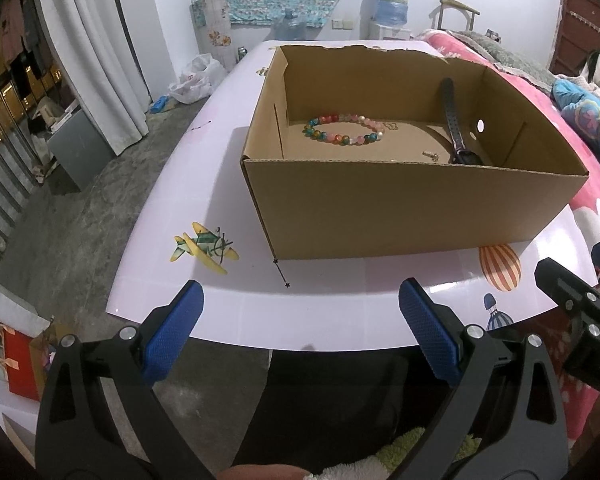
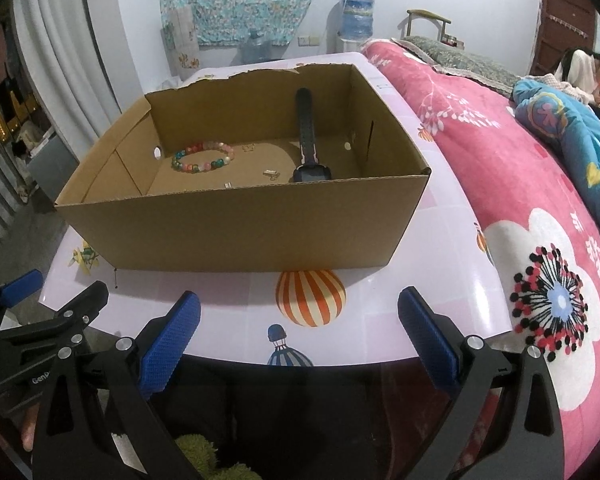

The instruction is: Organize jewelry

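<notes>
"GenR" — cut off — left gripper [image 2: 40, 292]

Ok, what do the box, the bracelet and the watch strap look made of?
Box: corrugated cardboard, plain matte brown; fluted edge shows along the rim, and the back rim is torn. Bracelet: round glossy beads, pink, green, orange and white, probably glass or stone, possibly plastic. Watch strap: dark, matte, with rows of holes, likely rubber or silicone.

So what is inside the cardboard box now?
In the cardboard box lie a beaded bracelet, a dark watch with its strap leaning on the back wall, and a small metal piece. The near wall hides the front strip of the floor.
</notes>
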The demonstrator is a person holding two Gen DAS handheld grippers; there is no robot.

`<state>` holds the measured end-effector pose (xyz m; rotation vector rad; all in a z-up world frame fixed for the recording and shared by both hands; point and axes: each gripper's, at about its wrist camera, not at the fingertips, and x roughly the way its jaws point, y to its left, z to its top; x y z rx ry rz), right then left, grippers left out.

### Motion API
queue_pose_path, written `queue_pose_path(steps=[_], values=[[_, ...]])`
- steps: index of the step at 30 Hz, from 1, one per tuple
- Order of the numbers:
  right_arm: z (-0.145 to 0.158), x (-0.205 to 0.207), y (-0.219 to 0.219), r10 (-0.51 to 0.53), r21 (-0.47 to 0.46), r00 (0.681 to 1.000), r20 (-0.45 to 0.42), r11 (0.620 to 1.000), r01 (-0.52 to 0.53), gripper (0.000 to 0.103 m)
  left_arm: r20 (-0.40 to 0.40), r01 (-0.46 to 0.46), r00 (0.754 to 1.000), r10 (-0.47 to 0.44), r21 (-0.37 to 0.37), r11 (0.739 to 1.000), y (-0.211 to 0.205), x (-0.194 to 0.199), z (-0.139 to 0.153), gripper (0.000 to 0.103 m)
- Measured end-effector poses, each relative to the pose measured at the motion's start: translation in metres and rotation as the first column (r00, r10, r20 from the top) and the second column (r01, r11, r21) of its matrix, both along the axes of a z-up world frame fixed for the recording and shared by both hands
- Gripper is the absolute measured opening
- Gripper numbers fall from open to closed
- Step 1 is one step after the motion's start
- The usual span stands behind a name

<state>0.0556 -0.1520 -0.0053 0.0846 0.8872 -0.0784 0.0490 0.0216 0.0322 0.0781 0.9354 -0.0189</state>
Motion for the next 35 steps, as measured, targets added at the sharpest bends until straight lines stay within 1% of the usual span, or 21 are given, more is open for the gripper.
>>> queue_pose_path(steps=[25, 35], values=[[0.0024, -0.0001, 0.0003, 0.000, 0.001, 1.000, 0.001, 1.000, 0.000, 0.096, 0.015, 0.009, 1.000, -0.009, 0.021, 1.000, -0.0051, -0.0011, 0.0032, 0.095], [0.0026, 0.0001, 0.0001, 0.000, 0.002, 1.000, 0.001, 1.000, 0.000, 0.096, 0.001, -0.004, 1.000, 0.004, 0.010, 1.000, -0.0019, 0.0003, 0.0024, 0.095]])
